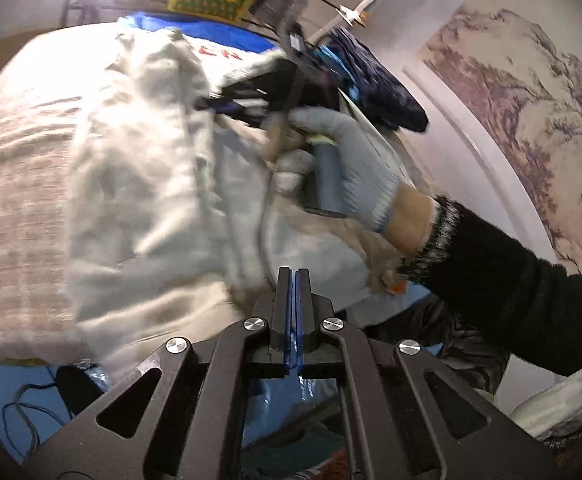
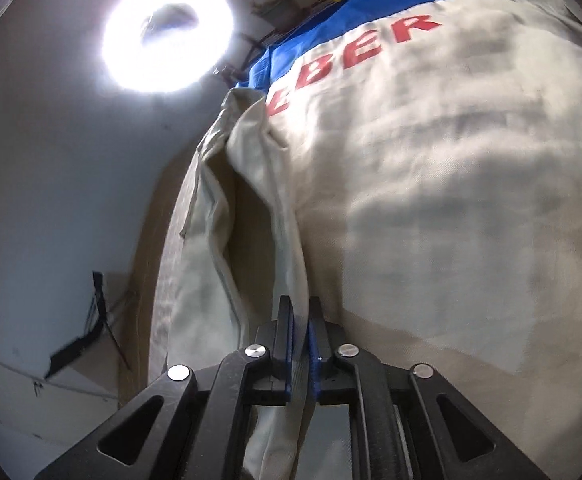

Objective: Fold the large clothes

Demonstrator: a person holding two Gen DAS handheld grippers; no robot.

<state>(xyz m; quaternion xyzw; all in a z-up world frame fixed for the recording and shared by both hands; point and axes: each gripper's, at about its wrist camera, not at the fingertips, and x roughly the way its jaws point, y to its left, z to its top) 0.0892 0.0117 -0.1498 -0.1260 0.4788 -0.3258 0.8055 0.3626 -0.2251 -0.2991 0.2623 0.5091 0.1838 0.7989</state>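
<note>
Left wrist view: the left gripper (image 1: 293,276) has its jaws fully together, the blue pads meeting with no cloth seen between them. The garment (image 1: 151,184), a large off-white piece with a blue band and red lettering, lies ahead of the fingertips and to their left, bunched over a beige-striped cover (image 1: 19,184). Beyond the fingertips and to their right, a gloved hand (image 1: 343,168) carries the right gripper (image 1: 211,104), whose tips are at a raised fold of the garment; blur hides any contact. Judgement: folding is under way; the cloth is still heaped, with no flat finished fold visible.

Right wrist view: the right gripper (image 2: 300,320) shows a narrow gap between its pads; a strip of the garment (image 2: 431,200) runs through that gap, but whether the pads press on it cannot be told. The main body spreads ahead and right of the fingers, creased, lettering far ahead. A loose flap (image 2: 211,208) hangs left of the fingers. Judgement: smoothing and further folds remain
</note>
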